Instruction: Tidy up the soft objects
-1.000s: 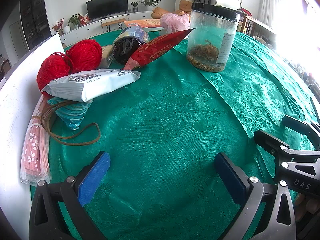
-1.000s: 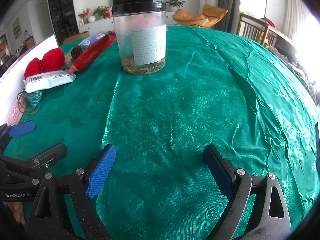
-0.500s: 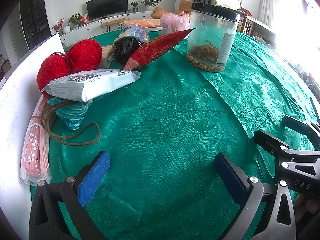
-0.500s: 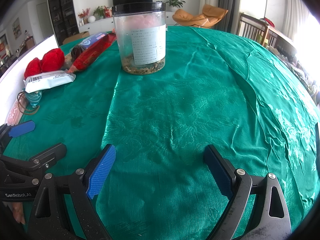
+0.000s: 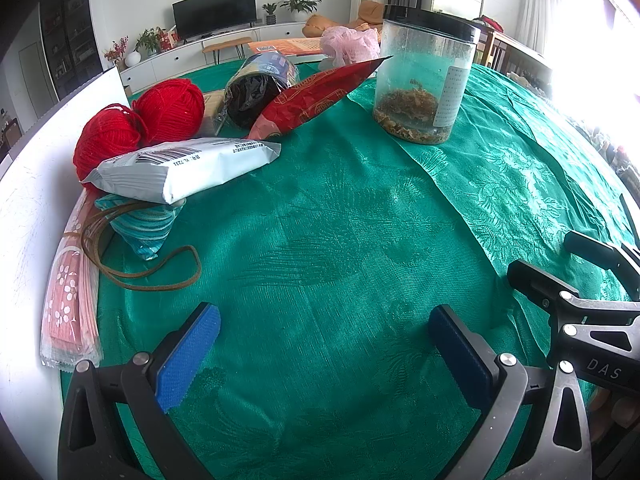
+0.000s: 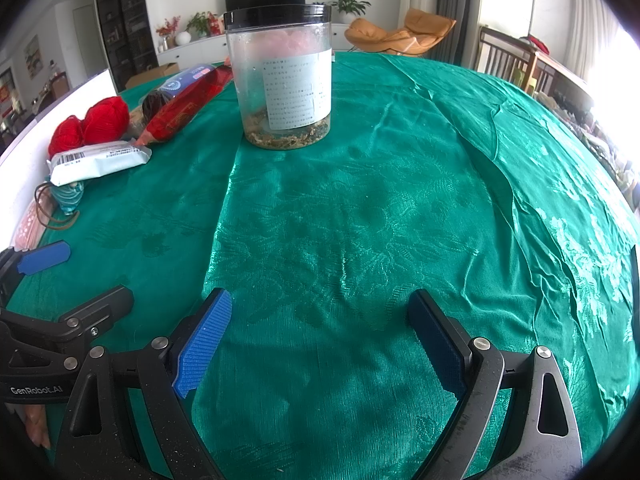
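Left wrist view: the left claw point(image 5: 324, 340) stands wide open and empty above the green damask-clothed counter point(image 5: 340, 240), with two red yarn balls point(image 5: 140, 124), a pale grey foil packet point(image 5: 180, 168), a teal striped pouch point(image 5: 140, 224) with a brown cord point(image 5: 160, 276) and a red foil bag point(image 5: 320, 96) grouped along the far left edge, and a clear plastic jar with a black lid point(image 5: 424, 80) standing upright to their right. Right wrist view: the right claw point(image 6: 320, 340) is likewise spread wide and holds nothing, the same jar point(image 6: 284, 80) stands ahead of it, and the yarn balls point(image 6: 96, 124) and grey packet point(image 6: 96, 164) lie well apart to the left.
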Demonstrator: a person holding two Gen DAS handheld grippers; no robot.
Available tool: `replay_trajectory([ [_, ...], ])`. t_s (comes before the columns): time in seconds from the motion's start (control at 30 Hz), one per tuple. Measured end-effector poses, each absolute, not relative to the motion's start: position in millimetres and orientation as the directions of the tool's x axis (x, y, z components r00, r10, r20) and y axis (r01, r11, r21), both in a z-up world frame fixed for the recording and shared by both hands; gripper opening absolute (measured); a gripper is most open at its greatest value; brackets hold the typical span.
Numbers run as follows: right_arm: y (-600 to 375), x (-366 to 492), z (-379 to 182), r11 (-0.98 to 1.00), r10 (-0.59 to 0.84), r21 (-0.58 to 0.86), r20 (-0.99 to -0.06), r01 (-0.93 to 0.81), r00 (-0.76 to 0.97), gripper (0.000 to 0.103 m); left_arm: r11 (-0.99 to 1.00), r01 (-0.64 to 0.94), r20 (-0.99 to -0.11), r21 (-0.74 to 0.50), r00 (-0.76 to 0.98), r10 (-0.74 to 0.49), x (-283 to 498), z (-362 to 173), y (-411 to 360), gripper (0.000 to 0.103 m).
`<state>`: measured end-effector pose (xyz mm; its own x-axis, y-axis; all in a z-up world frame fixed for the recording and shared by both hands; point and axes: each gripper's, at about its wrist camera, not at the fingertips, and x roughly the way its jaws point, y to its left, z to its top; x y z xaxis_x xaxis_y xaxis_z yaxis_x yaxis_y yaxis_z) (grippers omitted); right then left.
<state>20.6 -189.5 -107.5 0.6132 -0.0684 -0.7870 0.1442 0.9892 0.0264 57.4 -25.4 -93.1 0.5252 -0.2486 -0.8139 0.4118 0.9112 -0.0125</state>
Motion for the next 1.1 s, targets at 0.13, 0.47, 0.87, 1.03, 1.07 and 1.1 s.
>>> replay_trajectory([
  [0.13, -190, 21, -108, 0.989, -0.068, 0.026, -0.787, 0.144, 0.613, 0.092, 0.911, 0.411, -0.814, -0.012, 0.525, -0.248, 58, -93, -25, 0.103],
  [0.47, -189, 20, -107, 0.989, -0.068, 0.027, -0.787, 0.144, 0.613, 0.092, 0.911, 0.411, -0.814, -0.012, 0.525, -0.247, 58, -94, -25, 0.103],
  [0.87, -190, 20, -108, 0.989, -0.067, 0.027, -0.787, 0.143, 0.613, 0.092, 0.917, 0.398, -0.775, 0.028, 0.588, -0.232, 71, -34, -3, 0.103],
  [1.03, -190, 20, -108, 0.989, -0.066, 0.028, -0.787, 0.143, 0.613, 0.092, 0.875, 0.449, -0.850, 0.180, 0.519, -0.091, 137, -11, -14, 0.103],
  [1.07, -190, 21, -108, 0.989, -0.066, 0.028, -0.787, 0.143, 0.613, 0.092, 0.858, 0.478, -0.874, 0.189, 0.479, -0.074, 147, -17, -18, 0.103],
  [1.1, -189, 20, -108, 0.989, -0.066, 0.028, -0.787, 0.143, 0.614, 0.092, 0.831, 0.517, -0.904, 0.207, 0.426, -0.039, 160, -27, -25, 0.103],
])
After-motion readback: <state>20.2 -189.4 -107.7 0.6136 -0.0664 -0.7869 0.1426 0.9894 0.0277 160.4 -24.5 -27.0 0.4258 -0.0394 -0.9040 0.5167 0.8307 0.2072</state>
